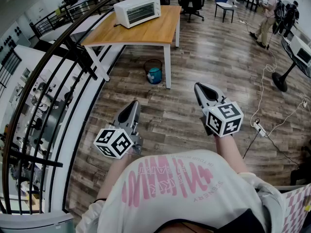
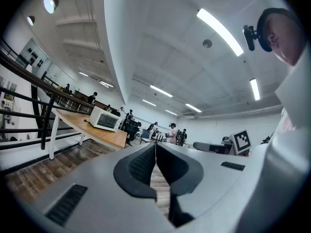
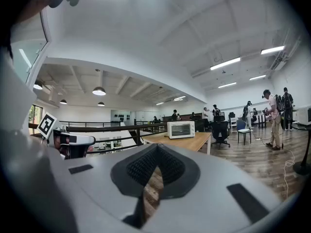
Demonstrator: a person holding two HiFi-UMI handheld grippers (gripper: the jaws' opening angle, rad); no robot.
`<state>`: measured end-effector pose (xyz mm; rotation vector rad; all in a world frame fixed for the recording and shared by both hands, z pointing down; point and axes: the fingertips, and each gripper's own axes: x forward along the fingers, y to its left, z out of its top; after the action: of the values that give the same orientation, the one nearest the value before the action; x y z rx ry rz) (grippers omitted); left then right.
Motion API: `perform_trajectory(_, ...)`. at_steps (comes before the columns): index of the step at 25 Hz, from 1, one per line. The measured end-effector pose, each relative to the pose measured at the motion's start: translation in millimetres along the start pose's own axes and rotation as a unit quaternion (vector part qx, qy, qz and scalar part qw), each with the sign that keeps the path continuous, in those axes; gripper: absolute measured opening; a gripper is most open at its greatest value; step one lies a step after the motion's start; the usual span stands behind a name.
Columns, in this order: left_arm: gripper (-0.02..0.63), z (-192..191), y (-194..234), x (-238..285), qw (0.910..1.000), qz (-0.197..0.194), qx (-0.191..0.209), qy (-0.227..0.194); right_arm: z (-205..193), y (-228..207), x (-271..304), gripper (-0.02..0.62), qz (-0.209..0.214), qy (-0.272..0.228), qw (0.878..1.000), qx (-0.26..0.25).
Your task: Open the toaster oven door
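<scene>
A white toaster oven point(image 1: 137, 10) with its door closed stands on a wooden table point(image 1: 160, 28) across the room; it also shows small in the left gripper view point(image 2: 106, 119) and the right gripper view point(image 3: 181, 129). Both grippers are held near the person's chest, well short of the table. My left gripper point(image 1: 133, 105) has its jaws together with nothing between them point(image 2: 155, 147). My right gripper point(image 1: 199, 87) is likewise shut and empty point(image 3: 156, 149).
A black curved railing point(image 1: 58, 62) runs along the left beside a drop to a lower floor. A waste bin point(image 1: 154, 72) sits under the table. Office chairs point(image 1: 192, 1), a fan stand point(image 1: 284, 79), floor cables point(image 1: 265, 86) and people point(image 1: 268, 13) are at the right and back.
</scene>
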<state>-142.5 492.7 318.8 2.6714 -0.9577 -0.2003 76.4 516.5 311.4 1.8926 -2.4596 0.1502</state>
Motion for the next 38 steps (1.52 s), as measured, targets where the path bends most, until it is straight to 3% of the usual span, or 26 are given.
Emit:
perform_trajectory(14, 0.021, -4.7, 5.8, -7.2, 0.9997, 0.019, 0.01, -0.01, -15.7, 1.4, -4.9, 0.008, 0.011, 0.011, 1.0, 0.017)
perform_trajectory(20, 0.021, -17.2, 15.5, -0.5, 0.9995, 0.022, -0.019, 0.01, -27.6, -10.3, 1.7, 0.008, 0.008, 0.032, 0.998, 0.057)
perform_trajectory(25, 0.021, -40.1, 34.9, 29.8, 0.999, 0.002, -0.031, 0.032, -54.6, -24.7, 27.5, 0.008, -0.002, 0.059, 0.996, 0.071)
perform_trajectory(38, 0.021, 21.0, 132.3, 111.2, 0.9996, -0.001, -0.028, 0.006, -8.6, -44.3, 151.6, 0.008, 0.003, 0.041, 0.996, 0.076)
